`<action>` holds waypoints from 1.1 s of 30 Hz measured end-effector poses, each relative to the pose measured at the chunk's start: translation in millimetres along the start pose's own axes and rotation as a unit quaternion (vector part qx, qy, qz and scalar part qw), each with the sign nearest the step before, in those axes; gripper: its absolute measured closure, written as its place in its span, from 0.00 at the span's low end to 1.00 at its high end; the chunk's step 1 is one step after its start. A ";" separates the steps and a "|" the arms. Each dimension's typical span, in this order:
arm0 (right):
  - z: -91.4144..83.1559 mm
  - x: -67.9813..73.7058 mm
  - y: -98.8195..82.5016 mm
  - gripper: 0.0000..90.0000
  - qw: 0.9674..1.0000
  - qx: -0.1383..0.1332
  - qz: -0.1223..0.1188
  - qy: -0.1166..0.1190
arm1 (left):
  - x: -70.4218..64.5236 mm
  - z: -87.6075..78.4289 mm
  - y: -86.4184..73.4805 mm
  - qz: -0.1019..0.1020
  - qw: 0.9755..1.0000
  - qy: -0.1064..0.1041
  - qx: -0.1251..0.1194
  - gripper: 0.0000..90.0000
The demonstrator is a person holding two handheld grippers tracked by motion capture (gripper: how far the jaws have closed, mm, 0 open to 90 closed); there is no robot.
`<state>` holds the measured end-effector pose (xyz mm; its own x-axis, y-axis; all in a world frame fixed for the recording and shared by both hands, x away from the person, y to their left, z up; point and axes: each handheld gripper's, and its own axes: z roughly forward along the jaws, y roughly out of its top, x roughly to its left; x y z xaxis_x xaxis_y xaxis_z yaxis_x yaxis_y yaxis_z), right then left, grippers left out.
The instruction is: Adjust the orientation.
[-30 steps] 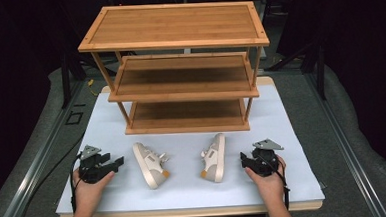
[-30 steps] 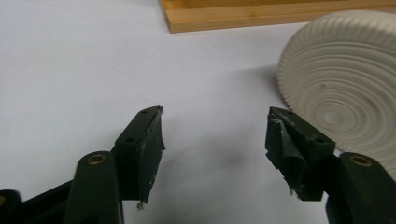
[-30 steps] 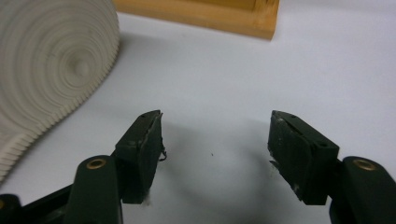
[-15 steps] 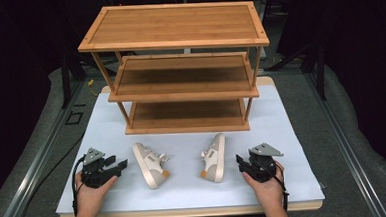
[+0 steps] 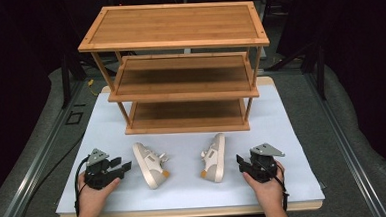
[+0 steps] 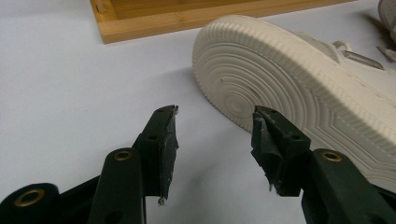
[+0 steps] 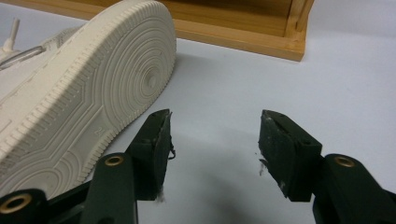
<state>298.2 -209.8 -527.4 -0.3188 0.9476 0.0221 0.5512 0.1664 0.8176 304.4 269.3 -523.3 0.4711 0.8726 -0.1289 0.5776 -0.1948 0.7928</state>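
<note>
- Across the whole high view lay the desk [image 5: 292,128], its pale sheet bearing everything else.
- At twelve o'clock on that sheet stood the wooden rack [image 5: 178,64], three shelves of bare boards, upright and square to the desk's near edge.
- Just short of the rack's bottom shelf, at about seven o'clock from the desk's middle, the left shoe [image 5: 150,164] lay on its side, its ribbed cream sole turned toward nine o'clock and its laces toward three.
- At about five o'clock from the middle, the right shoe [image 5: 214,157] lay on its side too, sole toward three o'clock; the two shoes were near each other but apart, uppers facing.
- At eight o'clock, a hand held the left tongs [image 5: 126,166], pointed toward three o'clock at the left shoe's sole. Their jaws had just been closing a little yet stood wide, with nothing between them; in the left gripper view one jaw tip sat just in front of the sole, and I could not tell whether it touched.
- At four o'clock, the other hand held the right tongs [image 5: 239,161], pointed toward nine o'clock at the right shoe's sole. Their jaws stood wide and bare over the sheet, the sole just beside one jaw in the right gripper view.
</note>
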 end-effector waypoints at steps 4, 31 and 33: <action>0.6 3.7 0.7 0.47 1.000 0.000 -0.014 -0.009 | -4.9 -2.1 1.7 0.002 1.000 -0.006 -0.005 0.57; 3.1 1.0 0.6 0.49 1.000 0.008 0.005 0.000 | -44.9 -11.2 20.6 0.047 0.996 -0.070 -0.018 0.90; 3.3 0.7 0.5 0.49 1.000 0.008 0.008 0.003 | -46.6 -9.3 21.7 0.051 0.996 -0.069 -0.016 0.93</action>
<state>300.8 -208.1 -529.0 -0.3151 0.9483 0.0387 0.5690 0.1562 0.8074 288.8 228.6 -494.6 0.6143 0.7791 -0.1251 0.5011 -0.2628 0.8245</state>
